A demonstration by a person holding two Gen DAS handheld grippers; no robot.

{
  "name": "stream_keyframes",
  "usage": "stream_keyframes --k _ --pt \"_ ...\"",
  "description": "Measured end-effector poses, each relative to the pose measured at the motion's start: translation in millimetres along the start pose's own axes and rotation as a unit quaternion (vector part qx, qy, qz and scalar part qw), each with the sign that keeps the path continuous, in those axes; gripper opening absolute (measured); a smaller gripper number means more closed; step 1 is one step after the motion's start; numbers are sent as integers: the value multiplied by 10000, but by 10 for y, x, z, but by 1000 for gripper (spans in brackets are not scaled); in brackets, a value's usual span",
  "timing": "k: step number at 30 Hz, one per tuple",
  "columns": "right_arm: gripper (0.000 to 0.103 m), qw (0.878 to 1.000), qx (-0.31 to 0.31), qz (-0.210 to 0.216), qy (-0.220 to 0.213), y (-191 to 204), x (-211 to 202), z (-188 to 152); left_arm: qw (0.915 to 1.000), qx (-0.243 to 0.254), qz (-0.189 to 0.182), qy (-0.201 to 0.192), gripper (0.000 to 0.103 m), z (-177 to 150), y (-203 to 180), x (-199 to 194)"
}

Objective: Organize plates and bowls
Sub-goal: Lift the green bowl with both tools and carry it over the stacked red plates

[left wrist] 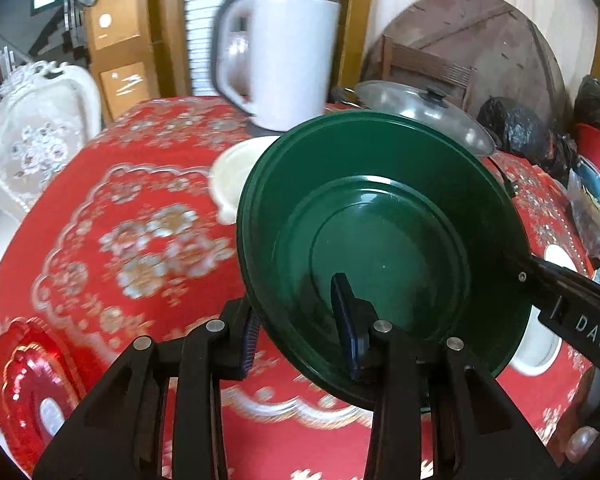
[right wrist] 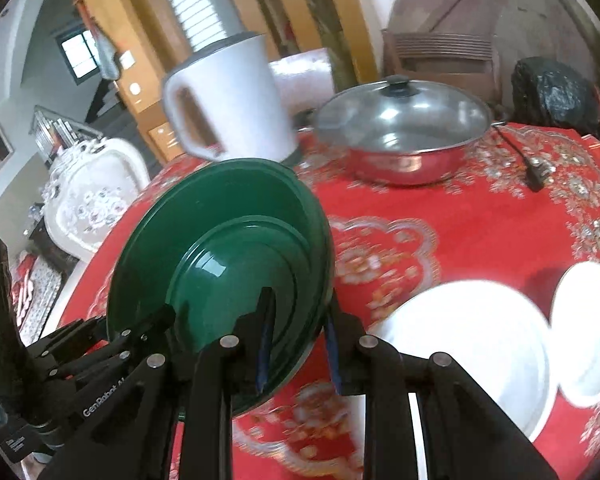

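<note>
A dark green plate (left wrist: 380,224) (right wrist: 220,256) hangs tilted above the red patterned tablecloth (left wrist: 120,240). My left gripper (left wrist: 296,304) is shut on its near rim, one finger inside the dish and one under it. My right gripper (right wrist: 300,320) is shut on the opposite rim in the same way. Each gripper shows in the other's view: the right gripper (left wrist: 518,266) bites the plate's right edge, the left gripper (right wrist: 168,316) its left edge. A cream bowl (left wrist: 232,172) sits behind the plate. Two white plates (right wrist: 460,344) (right wrist: 588,332) lie on the cloth to the right.
A white kettle (left wrist: 284,60) (right wrist: 228,104) and a steel pot with a glass lid (right wrist: 404,132) stand at the back of the table. A red dish (left wrist: 32,380) lies at the near left. Black bags (right wrist: 552,92) crowd the back right. A white chair (left wrist: 40,136) stands left of the table.
</note>
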State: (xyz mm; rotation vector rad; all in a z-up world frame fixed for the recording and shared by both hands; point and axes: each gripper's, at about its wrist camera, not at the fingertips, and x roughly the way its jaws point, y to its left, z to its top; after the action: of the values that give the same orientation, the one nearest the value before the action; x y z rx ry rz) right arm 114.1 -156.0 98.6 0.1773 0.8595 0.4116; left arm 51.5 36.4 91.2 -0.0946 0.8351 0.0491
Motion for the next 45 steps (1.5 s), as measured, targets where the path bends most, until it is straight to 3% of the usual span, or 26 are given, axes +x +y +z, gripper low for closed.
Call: stream_keyframes --k 15,25,45 --pt "26 9969 -636 392 249 942 46 -528 9972 -496 488 -286 33 -538 906 -568" --pt "27 9904 -1102 717 416 1531 194 -680 9925 -817 851 -311 33 -843 1464 -837" --pt "29 9760 -1781 1066 662 2337 426 -847 9843 -1288 1176 -269 33 -1162 2106 -1048"
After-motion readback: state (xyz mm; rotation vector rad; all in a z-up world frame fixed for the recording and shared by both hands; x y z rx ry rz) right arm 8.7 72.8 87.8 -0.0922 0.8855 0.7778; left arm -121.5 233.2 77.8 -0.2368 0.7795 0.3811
